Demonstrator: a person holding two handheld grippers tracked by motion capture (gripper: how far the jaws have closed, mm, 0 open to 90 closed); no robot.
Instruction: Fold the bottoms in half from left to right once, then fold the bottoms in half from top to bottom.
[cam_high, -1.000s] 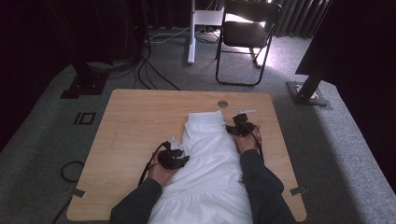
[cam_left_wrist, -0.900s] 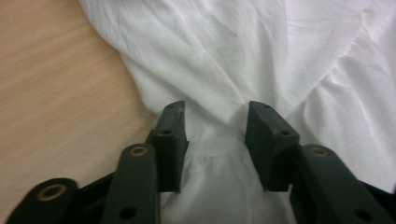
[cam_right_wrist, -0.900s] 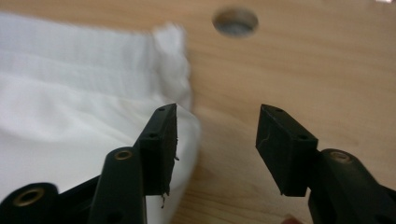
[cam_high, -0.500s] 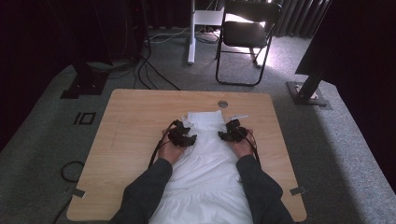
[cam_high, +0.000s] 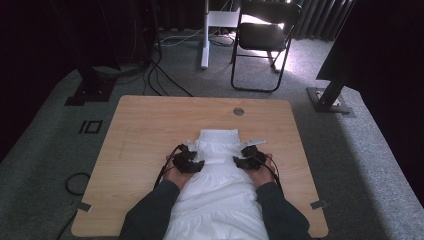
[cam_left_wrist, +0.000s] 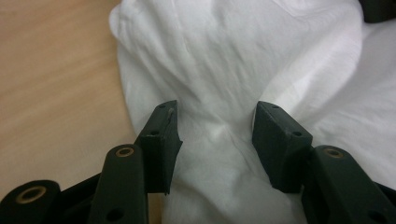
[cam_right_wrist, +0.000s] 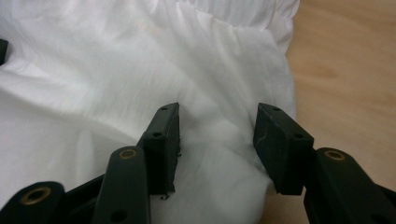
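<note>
The white garment (cam_high: 220, 195) lies along the middle of the wooden counter (cam_high: 145, 130), its near end running off the person's edge. Since half a second ago both hands have drawn back from its far end toward its narrow middle. The left gripper (cam_high: 192, 161) and right gripper (cam_high: 244, 159) flank it there. The gripper views show both pairs of jaws wide apart, straddling a raised fold (cam_left_wrist: 217, 135) of cloth.

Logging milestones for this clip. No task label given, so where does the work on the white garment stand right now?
Done: the white garment lies spread lengthwise on the wooden table, its far end bunched. In hand: the left gripper and right gripper sit at its two side edges, jaws open with fabric between them, nothing clamped. Left: closing on the cloth and whatever fold or pull follows; none shows yet.
</note>
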